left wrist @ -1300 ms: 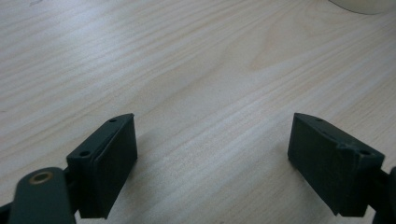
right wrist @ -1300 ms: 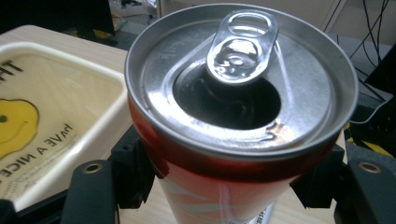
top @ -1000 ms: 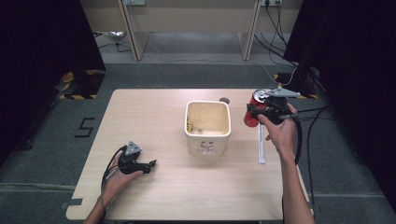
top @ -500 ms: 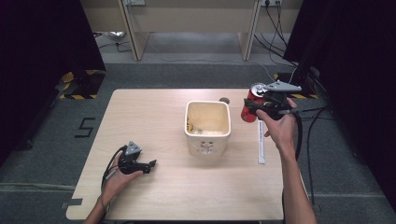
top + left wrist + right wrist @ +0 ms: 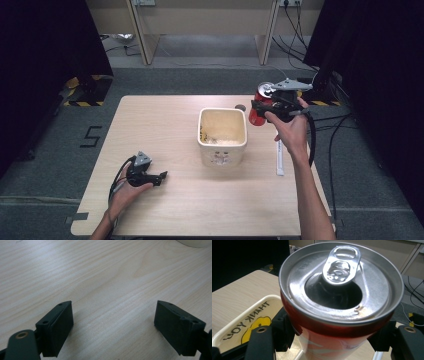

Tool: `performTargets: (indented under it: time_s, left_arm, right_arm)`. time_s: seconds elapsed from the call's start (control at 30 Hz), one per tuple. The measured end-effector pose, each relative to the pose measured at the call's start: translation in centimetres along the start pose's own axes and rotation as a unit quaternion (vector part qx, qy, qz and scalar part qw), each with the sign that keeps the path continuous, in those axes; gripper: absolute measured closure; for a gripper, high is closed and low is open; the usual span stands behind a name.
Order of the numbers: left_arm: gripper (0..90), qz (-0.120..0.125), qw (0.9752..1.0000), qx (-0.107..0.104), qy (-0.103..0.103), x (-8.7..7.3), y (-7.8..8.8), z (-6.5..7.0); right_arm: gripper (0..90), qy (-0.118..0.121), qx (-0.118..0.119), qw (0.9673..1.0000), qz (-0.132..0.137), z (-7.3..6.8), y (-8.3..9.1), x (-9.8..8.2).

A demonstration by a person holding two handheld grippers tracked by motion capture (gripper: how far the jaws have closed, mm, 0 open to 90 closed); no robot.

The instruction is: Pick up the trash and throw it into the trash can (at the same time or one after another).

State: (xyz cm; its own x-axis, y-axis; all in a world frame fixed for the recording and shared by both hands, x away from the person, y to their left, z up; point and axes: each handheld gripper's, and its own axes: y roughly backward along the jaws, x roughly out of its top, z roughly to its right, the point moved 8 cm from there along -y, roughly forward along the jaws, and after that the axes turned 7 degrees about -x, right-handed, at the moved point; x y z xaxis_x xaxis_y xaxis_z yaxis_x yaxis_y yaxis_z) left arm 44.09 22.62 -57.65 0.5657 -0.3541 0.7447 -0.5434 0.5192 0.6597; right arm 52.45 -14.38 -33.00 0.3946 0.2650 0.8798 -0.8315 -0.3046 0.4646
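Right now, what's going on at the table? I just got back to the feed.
The person's right gripper is clamped on an opened red soda can and holds it in the air beside the far right corner of the cream bin in the middle of the table. The bin is open-topped, with bits of litter inside. The left gripper rests low over bare wood near the front left, jaws wide apart, with nothing between them. A white strip lies on the table right of the bin.
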Motion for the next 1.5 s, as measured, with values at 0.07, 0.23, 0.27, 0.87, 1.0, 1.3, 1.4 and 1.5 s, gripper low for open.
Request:
performTargets:
  time_s: [0.07, 0.23, 0.27, 0.87, 1.0, 1.3, 1.4, 1.5]
  left_arm:
    - [15.1, 0.000, 1.0000, 0.000, 0.000, 0.0, 0.0, 0.0]
    - [15.1, -0.001, 1.0000, 0.000, 0.000, 0.0, 0.0, 0.0]
    - [15.1, -0.001, 1.0000, 0.000, 0.000, 0.0, 0.0, 0.0]
    - [15.1, -0.001, 1.0000, 0.000, 0.000, 0.0, 0.0, 0.0]
    - [15.1, -0.001, 1.0000, -0.001, 0.000, 0.0, 0.0, 0.0]
    - [15.1, 0.000, 1.0000, -0.001, 0.000, 0.0, 0.0, 0.0]
    - [15.1, 0.000, 1.0000, -0.001, 0.000, 0.0, 0.0, 0.0]
    - [15.2, 0.000, 1.0000, -0.001, 0.000, 0.0, 0.0, 0.0]
  right_arm:
    - [33.8, 0.002, 0.002, 1.0000, 0.000, -0.3, -0.1, 0.1]
    - [33.9, 0.007, 0.013, 0.9999, -0.002, -1.3, -0.5, 0.5]
    - [33.9, 0.007, 0.013, 0.9999, -0.002, -1.3, -0.5, 0.5]
    - [33.9, 0.032, 0.070, 0.9969, -0.011, -6.8, -3.2, 1.1]
    - [33.8, 0.030, 0.080, 0.9962, -0.018, -7.5, -4.2, 0.5]
    - [33.8, 0.037, 0.093, 0.9942, -0.039, -8.9, -6.0, -1.0]
    - [33.8, 0.037, 0.096, 0.9938, -0.042, -9.0, -6.5, -1.4]
    - [33.7, 0.038, 0.101, 0.9929, -0.050, -9.4, -6.9, -1.8]
